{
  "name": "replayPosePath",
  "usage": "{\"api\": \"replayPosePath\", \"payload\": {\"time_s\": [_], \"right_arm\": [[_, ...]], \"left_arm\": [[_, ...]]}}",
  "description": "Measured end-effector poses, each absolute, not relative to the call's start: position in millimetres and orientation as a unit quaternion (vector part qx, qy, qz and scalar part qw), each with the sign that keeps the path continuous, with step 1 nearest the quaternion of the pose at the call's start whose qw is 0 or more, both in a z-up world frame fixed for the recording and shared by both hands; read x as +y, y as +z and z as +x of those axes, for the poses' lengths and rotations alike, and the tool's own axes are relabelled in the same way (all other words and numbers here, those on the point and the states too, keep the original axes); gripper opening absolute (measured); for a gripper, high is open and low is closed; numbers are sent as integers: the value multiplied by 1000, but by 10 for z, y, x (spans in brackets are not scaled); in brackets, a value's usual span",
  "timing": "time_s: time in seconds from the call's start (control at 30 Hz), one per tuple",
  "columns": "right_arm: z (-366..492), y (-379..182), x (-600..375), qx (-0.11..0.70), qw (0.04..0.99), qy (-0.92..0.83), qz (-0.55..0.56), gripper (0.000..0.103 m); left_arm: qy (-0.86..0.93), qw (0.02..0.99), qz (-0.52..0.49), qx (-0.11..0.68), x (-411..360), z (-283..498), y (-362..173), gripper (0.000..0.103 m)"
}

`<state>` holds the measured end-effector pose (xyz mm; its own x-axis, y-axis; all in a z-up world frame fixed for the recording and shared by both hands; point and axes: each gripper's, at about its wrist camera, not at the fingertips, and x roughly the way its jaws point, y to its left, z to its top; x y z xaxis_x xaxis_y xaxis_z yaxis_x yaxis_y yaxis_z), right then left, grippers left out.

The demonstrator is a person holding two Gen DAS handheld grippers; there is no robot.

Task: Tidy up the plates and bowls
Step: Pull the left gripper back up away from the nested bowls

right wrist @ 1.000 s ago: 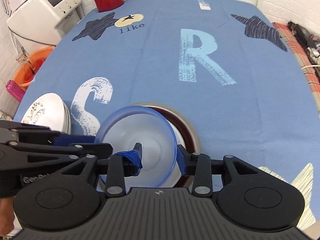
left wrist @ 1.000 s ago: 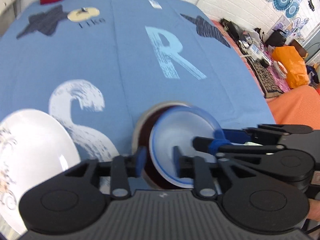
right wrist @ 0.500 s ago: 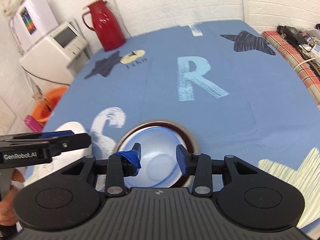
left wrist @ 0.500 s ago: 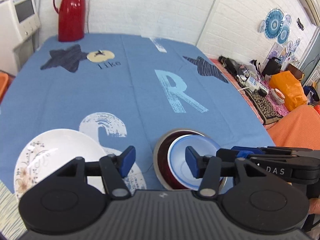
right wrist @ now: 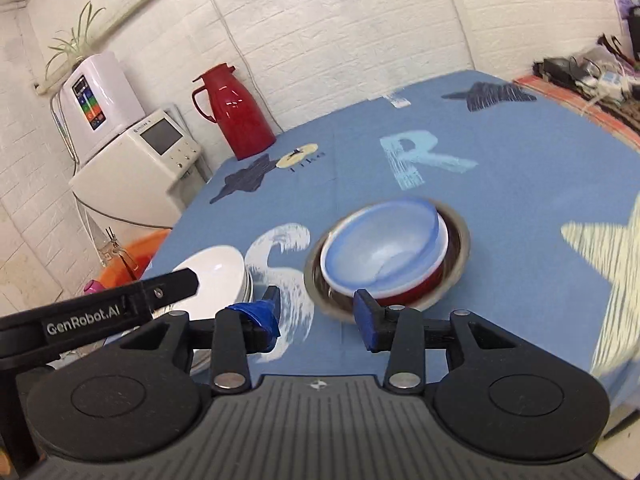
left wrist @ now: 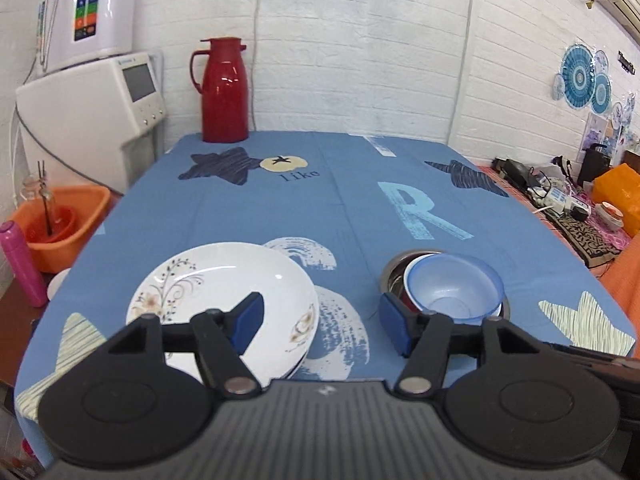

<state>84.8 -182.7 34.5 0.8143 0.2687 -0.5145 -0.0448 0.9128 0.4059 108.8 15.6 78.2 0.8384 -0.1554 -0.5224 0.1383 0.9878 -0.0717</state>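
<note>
Table with blue printed cloth (left wrist: 320, 208) — holdings as follows.

Bowl stack, right of centre: translucent blue plastic bowl (left wrist: 454, 286) nested on top, tilted; beneath it a red bowl (right wrist: 408, 286) with white interior; outermost a stainless steel bowl (right wrist: 456, 236), resting on the cloth.

Plate stack, left: white floral plate (left wrist: 222, 292) on top of further white plates, just beside the printed "S".

Left gripper (left wrist: 322, 322): jaws wide apart, empty, raised above the cloth between the two stacks.

Right gripper (right wrist: 316, 314): jaws parted, empty, near side of the bowl stack — not touching it.

Rear edge: red thermos jug (left wrist: 224, 90). Off-table, left: white appliance (left wrist: 96, 120), orange basin (left wrist: 60, 224).
</note>
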Motion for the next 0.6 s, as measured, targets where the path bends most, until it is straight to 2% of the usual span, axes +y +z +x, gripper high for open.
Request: {"api": "replayPosePath", "payload": {"time_s": [0.3, 0.6], "right_arm": [[217, 121, -1781, 227, 956, 32, 182, 26], [-286, -138, -1632, 272, 951, -7, 145, 28]], "left_arm": [[-40, 964, -1, 262, 218, 464, 459, 64], [-21, 964, 15, 266, 179, -63, 186, 64]]}}
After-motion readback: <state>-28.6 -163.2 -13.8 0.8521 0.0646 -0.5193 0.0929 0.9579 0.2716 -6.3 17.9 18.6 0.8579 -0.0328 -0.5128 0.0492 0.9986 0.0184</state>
